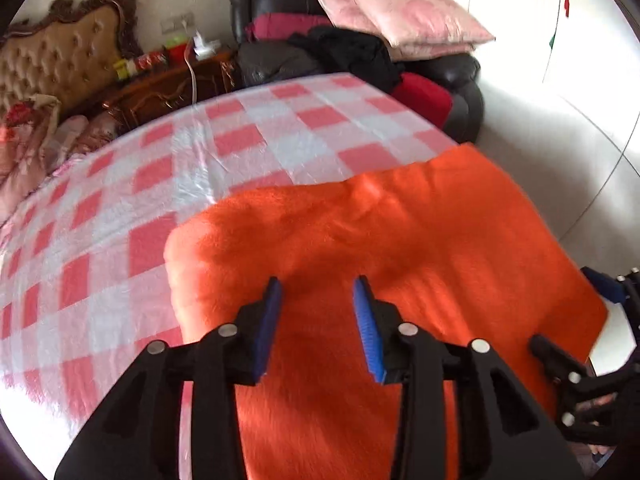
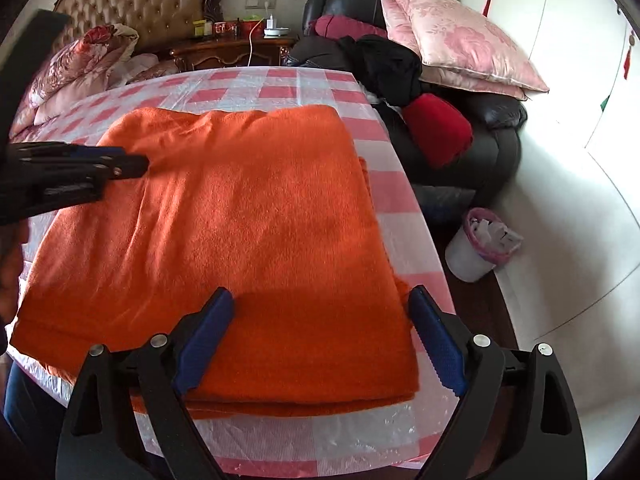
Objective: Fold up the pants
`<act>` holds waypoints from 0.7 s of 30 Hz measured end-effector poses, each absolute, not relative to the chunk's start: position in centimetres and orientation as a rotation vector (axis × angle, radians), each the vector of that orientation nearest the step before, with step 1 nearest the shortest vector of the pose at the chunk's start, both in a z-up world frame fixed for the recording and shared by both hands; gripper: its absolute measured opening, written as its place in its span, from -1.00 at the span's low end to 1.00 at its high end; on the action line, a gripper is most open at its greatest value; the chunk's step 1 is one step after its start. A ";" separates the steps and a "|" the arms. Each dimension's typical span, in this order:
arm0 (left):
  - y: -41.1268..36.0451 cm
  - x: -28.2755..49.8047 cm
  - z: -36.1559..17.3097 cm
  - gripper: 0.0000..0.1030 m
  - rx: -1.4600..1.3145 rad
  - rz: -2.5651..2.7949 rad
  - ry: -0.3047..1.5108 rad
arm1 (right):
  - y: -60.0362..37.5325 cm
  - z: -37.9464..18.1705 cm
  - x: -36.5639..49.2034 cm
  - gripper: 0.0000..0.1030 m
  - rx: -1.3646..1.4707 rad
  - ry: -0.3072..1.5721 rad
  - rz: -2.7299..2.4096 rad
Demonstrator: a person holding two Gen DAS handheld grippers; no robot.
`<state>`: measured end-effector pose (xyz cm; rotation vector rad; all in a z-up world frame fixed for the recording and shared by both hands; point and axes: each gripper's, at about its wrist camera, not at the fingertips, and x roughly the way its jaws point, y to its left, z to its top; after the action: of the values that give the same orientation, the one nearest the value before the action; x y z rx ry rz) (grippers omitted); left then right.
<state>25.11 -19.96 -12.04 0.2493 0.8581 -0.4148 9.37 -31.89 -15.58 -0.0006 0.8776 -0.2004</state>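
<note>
Orange fleece, folded into a thick rectangular stack, was seen as the single pair of pants (image 2: 240,220) on the table, lying flat near the front edge with its layered fold edges turned toward the right-wrist camera. Two hand-held grippers were counted, each with two blue-padded fingers. The right gripper (image 2: 320,300) was held just above the near edge of the stack with its jaws spread wide, one pad over the fabric and the other at the stack's right corner; nothing was gripped between them. The left gripper (image 1: 318,284) was poised over the left part of the pants with its jaws partly apart, and only fabric lying beneath them was seen; no pinch on the cloth could be made out. The table was covered by one pink-and-white checked tablecloth (image 2: 280,80) under a clear, glossy plastic sheet. Behind it, one dark leather armchair (image 2: 500,136) was piled with clothes, one red cushion (image 2: 436,128) and two pink patterned pillows (image 2: 460,40). One tufted headboard (image 2: 148,0) with a carved dark frame was visible at the back left, with floral bedding bunched below it, and one carved wooden nightstand (image 2: 232,52) bearing small items and a white cable stood beside it. One white wastebasket (image 2: 476,248) with a pink liner stood on the floor to the right, near white cabinet doors.
</note>
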 end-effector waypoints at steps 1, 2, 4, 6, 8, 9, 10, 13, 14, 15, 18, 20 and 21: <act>-19.4 23.5 -11.3 -0.19 0.229 -0.403 0.832 | -31.9 -15.5 9.2 0.68 0.007 0.877 -0.200; -19.1 22.5 -11.3 -0.19 0.212 -0.402 0.824 | -32.0 -15.5 9.1 0.67 0.011 0.878 -0.199; -18.2 18.7 -11.0 -0.19 0.163 -0.408 0.813 | -32.0 -15.6 8.9 0.67 0.015 0.877 -0.197; -18.1 15.4 -11.8 -0.19 0.179 -0.414 0.816 | -32.2 -15.9 8.8 0.68 0.017 0.878 -0.194; -18.9 13.3 -13.2 -0.19 0.234 -0.439 0.852 | -32.2 -16.1 8.6 0.68 0.022 0.874 -0.192; -19.4 12.3 -14.3 -0.19 0.284 -0.441 0.863 | -32.2 -16.1 8.6 0.68 0.027 0.874 -0.192; -19.5 11.5 -14.4 -0.18 0.308 -0.427 0.831 | -32.2 -16.1 8.6 0.71 0.030 0.875 -0.193; -19.4 11.2 -13.1 -0.19 0.273 -0.414 0.813 | -32.3 -15.8 8.4 0.71 0.040 0.873 -0.200; -19.1 11.0 -12.7 -0.16 0.260 -0.408 0.798 | -32.3 -15.4 8.1 0.71 0.051 0.866 -0.202; -18.9 10.9 -12.5 -0.14 0.250 -0.400 0.790 | -32.3 -15.1 7.8 0.71 0.061 0.857 -0.202; -17.7 11.3 -13.4 -0.11 0.161 -0.358 0.889 | -31.8 -14.2 6.5 0.71 0.072 0.825 -0.191; -17.2 11.2 -13.5 -0.07 0.149 -0.350 0.905 | -31.2 -14.7 6.3 0.71 0.040 0.857 -0.183; -17.1 10.8 -13.0 -0.07 0.154 -0.340 0.892 | -31.0 -15.2 6.5 0.71 0.026 0.885 -0.189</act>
<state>10.79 -17.14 -12.98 0.1537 0.8923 -0.3399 6.48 -30.97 -15.23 0.0264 0.8848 -0.1892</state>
